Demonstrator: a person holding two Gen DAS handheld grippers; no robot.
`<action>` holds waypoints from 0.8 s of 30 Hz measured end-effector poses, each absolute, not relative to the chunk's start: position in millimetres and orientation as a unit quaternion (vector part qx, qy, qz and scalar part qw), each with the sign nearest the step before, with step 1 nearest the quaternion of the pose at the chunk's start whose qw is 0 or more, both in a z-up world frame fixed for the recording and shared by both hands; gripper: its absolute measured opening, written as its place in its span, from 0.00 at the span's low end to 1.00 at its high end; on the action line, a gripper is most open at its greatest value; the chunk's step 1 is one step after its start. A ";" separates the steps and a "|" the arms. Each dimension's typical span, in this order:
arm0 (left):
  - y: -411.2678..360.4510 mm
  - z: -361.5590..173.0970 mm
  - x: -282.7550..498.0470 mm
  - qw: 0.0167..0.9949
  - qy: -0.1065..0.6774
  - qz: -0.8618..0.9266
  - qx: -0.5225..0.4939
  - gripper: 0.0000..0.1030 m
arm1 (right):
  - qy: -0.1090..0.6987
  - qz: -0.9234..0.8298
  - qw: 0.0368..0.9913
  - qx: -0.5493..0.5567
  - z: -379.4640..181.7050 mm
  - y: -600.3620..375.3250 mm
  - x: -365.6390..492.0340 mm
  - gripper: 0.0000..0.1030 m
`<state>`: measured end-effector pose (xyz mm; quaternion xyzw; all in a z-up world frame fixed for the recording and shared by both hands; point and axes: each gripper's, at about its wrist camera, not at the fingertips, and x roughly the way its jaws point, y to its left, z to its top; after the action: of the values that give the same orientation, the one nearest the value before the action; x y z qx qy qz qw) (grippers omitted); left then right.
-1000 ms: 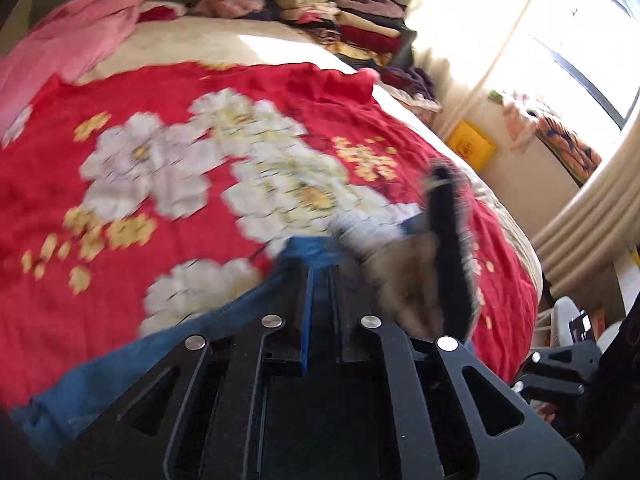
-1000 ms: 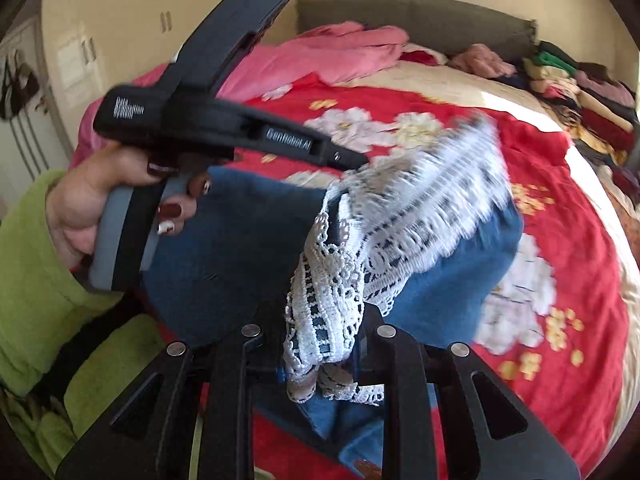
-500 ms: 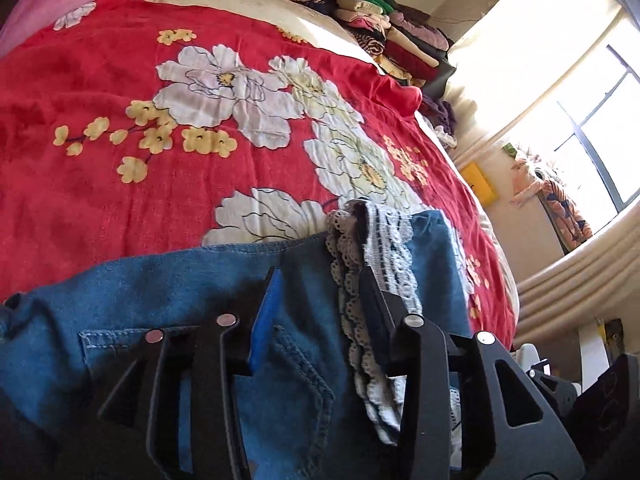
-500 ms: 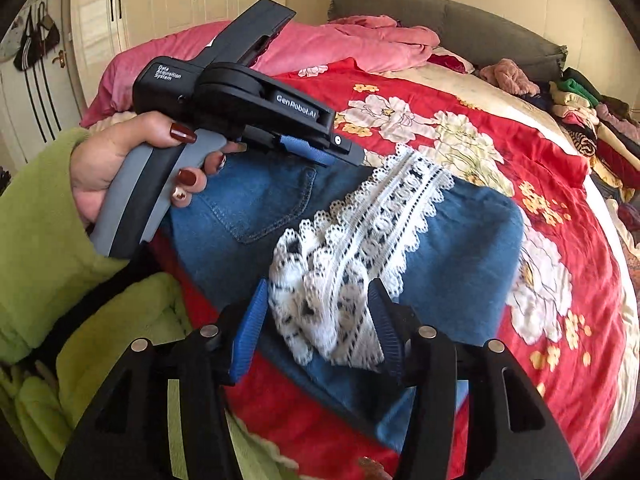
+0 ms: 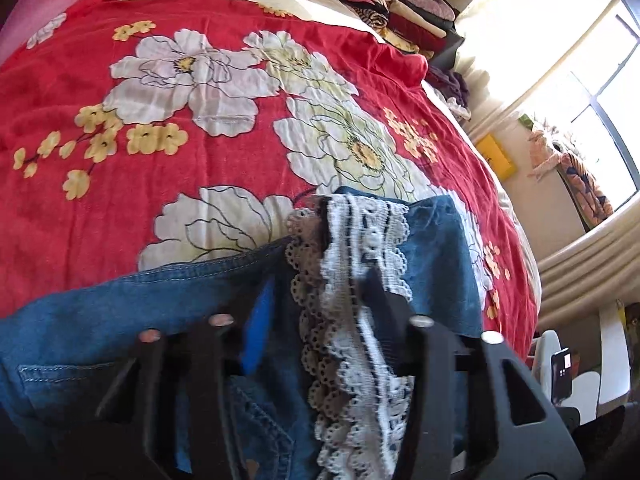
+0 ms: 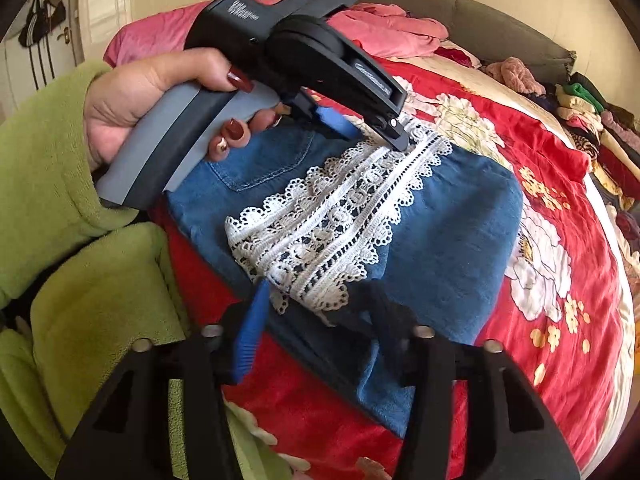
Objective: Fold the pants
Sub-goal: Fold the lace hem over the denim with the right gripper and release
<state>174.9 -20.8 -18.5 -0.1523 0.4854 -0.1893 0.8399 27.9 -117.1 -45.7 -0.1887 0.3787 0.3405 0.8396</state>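
Note:
Blue denim pants (image 6: 448,232) with a white lace hem (image 6: 332,220) lie folded on the red flowered bedspread (image 6: 560,208). In the left wrist view the denim (image 5: 120,312) and the lace (image 5: 360,248) fill the lower half. My left gripper (image 5: 316,296) is open, its fingers either side of the lace's far end; it shows in the right wrist view (image 6: 376,132). My right gripper (image 6: 320,300) is open at the lace's near end, holding nothing.
A stack of folded clothes (image 5: 400,12) lies at the far right of the bed, a pink blanket (image 6: 384,28) at the head. A window and curtains (image 5: 580,100) are on the right. The person's green sleeve (image 6: 48,160) is at the left.
Both grippers opened and let go of the lace hem, which now lies flat on the folded denim. Both grippers have drawn back slightly.

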 end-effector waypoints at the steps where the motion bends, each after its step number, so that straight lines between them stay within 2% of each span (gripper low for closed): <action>1: -22.6 -18.7 175.5 0.839 0.488 -0.188 -0.150 0.27 | 0.381 0.345 0.839 -0.178 -44.5 -115.1 28.8 0.10; 3: -24.0 -16.5 175.6 0.841 0.487 -0.187 -0.144 0.27 | 0.378 0.367 0.836 -0.153 -40.7 -113.2 29.6 0.10; 8: -21.3 -17.2 177.8 0.838 0.489 -0.189 -0.148 0.29 | 0.378 0.359 0.834 -0.181 -45.5 -106.8 26.5 0.14; 11: -22.4 -18.6 179.2 0.839 0.491 -0.187 -0.145 0.30 | 0.351 0.376 0.839 -0.174 -33.7 -103.5 20.8 0.33; 12: -23.6 -18.7 180.4 0.839 0.491 -0.187 -0.145 0.31 | 0.348 0.380 0.838 -0.179 -33.3 -98.9 19.9 0.33; 18: -26.7 -19.6 184.4 0.841 0.492 -0.179 -0.139 0.32 | 0.363 0.367 0.826 -0.226 -54.4 -68.0 26.1 0.34; 20: -28.2 -20.4 185.3 0.846 0.489 -0.170 -0.131 0.26 | 0.361 0.367 0.826 -0.229 -58.5 -66.3 29.0 0.33; 21: -31.0 -20.6 185.8 0.849 0.486 -0.168 -0.122 0.19 | 0.363 0.369 0.826 -0.222 -58.0 -68.9 31.4 0.30; 23: -33.8 -18.7 184.1 0.855 0.479 -0.164 -0.109 0.14 | 0.367 0.374 0.829 -0.195 -52.1 -78.2 34.8 0.17; 24: -33.3 -14.3 181.0 0.859 0.472 -0.166 -0.110 0.10 | 0.369 0.384 0.828 -0.173 -46.5 -86.1 35.3 0.16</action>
<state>181.0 -33.3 -14.3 -0.1098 0.4722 -0.1663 0.8587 35.3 -86.1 -46.5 -0.1732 0.3690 0.3845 0.8283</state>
